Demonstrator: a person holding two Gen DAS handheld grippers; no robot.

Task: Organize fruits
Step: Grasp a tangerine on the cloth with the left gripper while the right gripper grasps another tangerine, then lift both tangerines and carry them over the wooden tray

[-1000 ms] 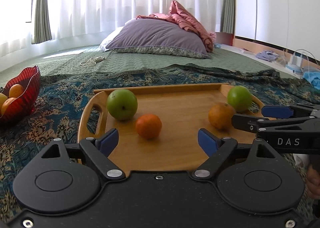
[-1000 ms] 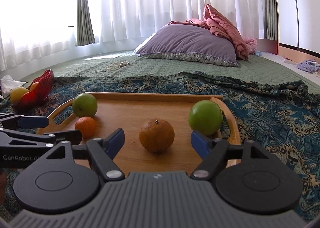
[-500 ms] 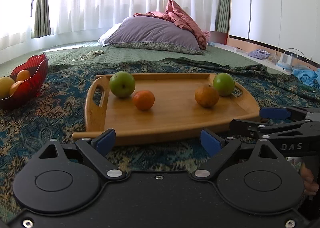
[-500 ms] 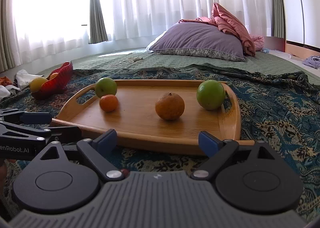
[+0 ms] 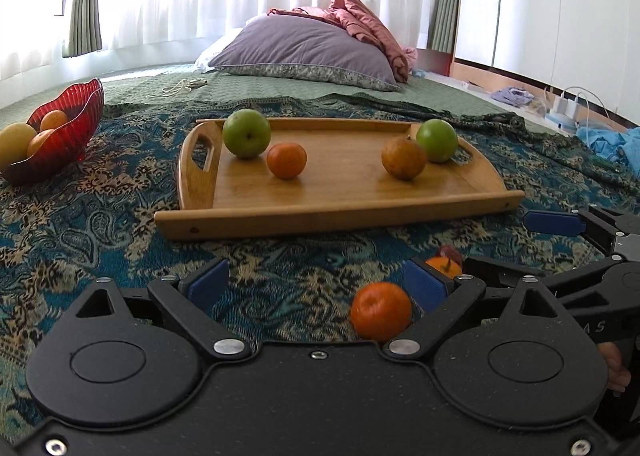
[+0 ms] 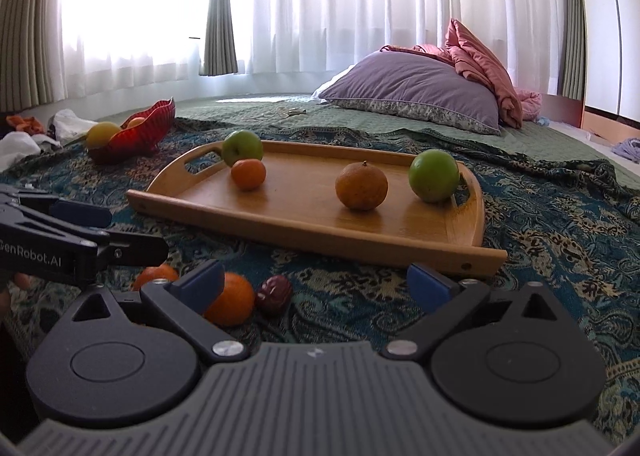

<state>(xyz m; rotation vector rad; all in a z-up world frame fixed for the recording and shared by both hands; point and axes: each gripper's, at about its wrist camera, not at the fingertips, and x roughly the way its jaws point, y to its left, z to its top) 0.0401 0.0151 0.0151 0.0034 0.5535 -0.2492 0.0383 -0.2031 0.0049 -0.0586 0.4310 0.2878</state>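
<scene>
Bedroom floor bedding, teal paisley patterned blanket (image 5: 80,215); rectangular wooden tray (image 5: 340,211) bearing four fruits.
Left gripper (image 5: 316,282) and right gripper (image 6: 316,282) empty, jaws opening; both drawn back off the tray since earlier, revealing loose round oranges (image 5: 381,316) and a half-hidden dark red fruit (image 6: 274,293) on the blanket.

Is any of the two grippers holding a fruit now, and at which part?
No. Both the left gripper and right gripper are opening with nothing between their jaws.
</scene>
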